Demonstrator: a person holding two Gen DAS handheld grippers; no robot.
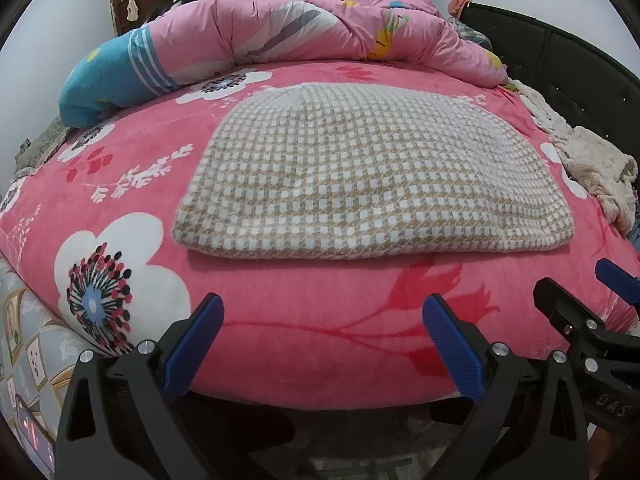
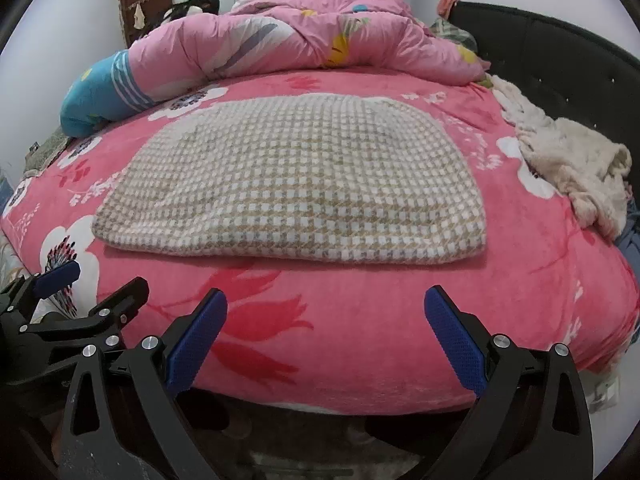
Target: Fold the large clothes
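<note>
My left gripper [image 1: 323, 322] hangs released just off the near edge of the bed [image 1: 304, 364], its blue pads [image 1: 198, 344] spread wide with nothing between them. My right gripper [image 2: 326, 320] is released in the same way, fingers apart and empty, at that same near edge; from the left wrist view I see it at the right [image 1: 576, 292], and it looks parted there too.

The checked garment [image 1: 360, 176], beige and white in small squares, lies folded into a flat, thick bundle in the middle of the bed, its near folded edge running left to right a little way beyond my fingertips. Neither gripper touches it. From the right wrist view the same checked garment [image 2: 296, 184] sits slightly left of centre.

It rests on a pink flowered sheet [image 1: 132, 168] with big white blossoms. Beyond it, at the far side, a pink quilt [image 1: 304, 28] is heaped up, with a blue striped end [image 1: 108, 76] at the far left. A cream fluffy cloth [image 2: 568, 160] lies crumpled at the right edge of the bed, well apart from the garment, beside the dark headboard [image 2: 560, 64].
</note>
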